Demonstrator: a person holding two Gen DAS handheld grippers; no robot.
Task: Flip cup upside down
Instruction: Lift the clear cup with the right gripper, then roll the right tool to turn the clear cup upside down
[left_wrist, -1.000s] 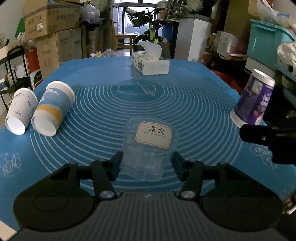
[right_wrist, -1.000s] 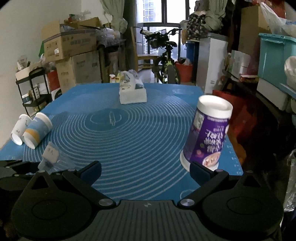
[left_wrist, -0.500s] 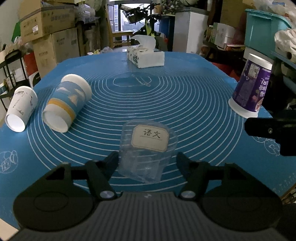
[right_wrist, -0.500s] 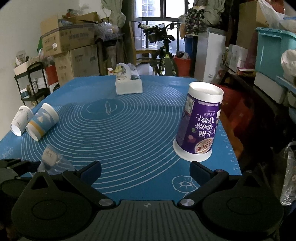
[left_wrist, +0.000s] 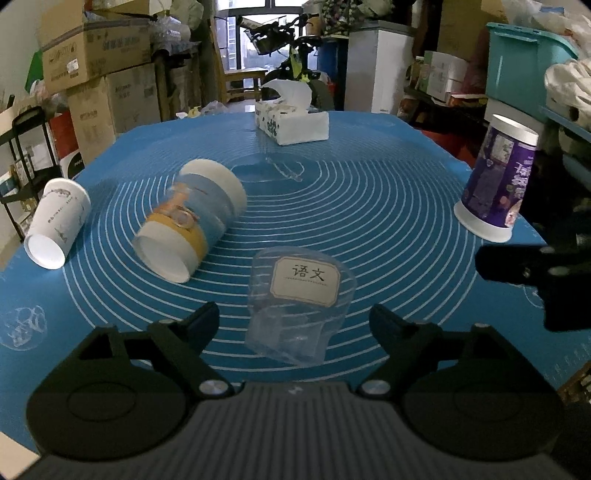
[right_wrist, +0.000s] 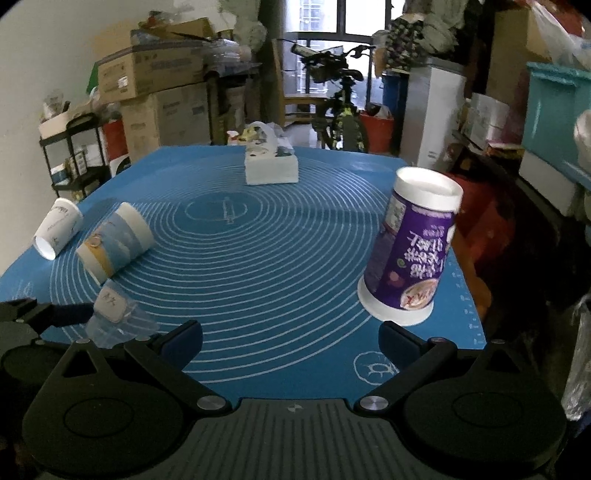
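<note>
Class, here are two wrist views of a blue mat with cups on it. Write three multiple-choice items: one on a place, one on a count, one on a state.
1. Where does the tissue box sit?
A. far end of the mat
B. beside the purple cup
C. between the left tongs

2. How many cups are on the mat?
A. two
B. three
C. four

3. How does the purple cup stand?
A. on its side
B. upside down
C. mouth up

Answers:
1 A, it sits beyond all the cups.
2 C: white cup, blue-and-yellow cup, clear cup, purple cup.
3 B, its wide rim rests on the mat.
</note>
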